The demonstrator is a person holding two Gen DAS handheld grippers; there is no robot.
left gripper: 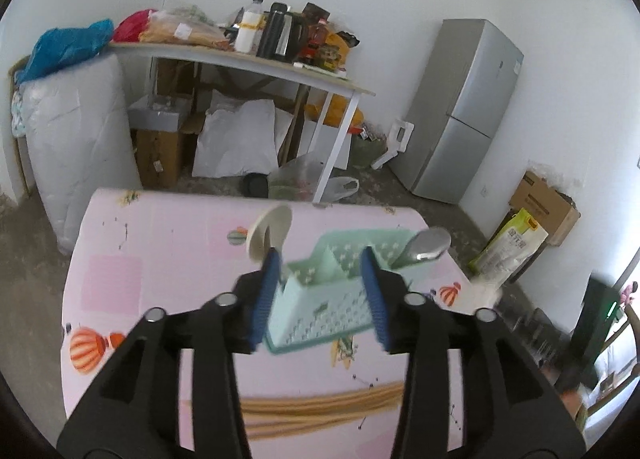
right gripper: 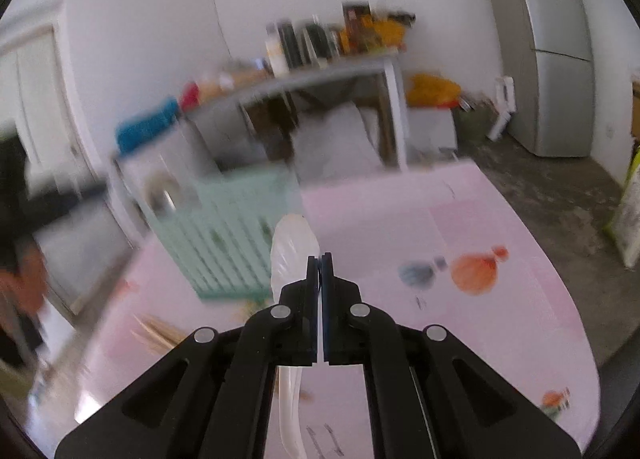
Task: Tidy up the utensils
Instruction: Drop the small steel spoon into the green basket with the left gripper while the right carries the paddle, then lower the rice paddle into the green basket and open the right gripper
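The left gripper stands with its blue pads apart, one on each side of the mint-green utensil caddy. Whether either pad touches the caddy wall cannot be told through the blur, and nothing is plainly clamped. The caddy stands on the pink table, tilted in this view, with a metal spoon leaning out of its right compartment. A cream disc-shaped piece rises just beyond the left pad, at the caddy's far left corner. Loose wooden chopsticks lie on the near part of the table, under the gripper's arms.

The right gripper is closed on a translucent white plastic spoon, pinching it near the neck. The bowl points toward the far side and the handle runs back beneath the jaws. The caddy sits to the left and farther off, near the spoon's bowl.

The step in hand appears to be loading: the plastic spoon is carried and not yet in the caddy. The next move probably calls for bringing it over an open compartment, tipping it handle-down, and letting go. The chopsticks remain to be gathered.
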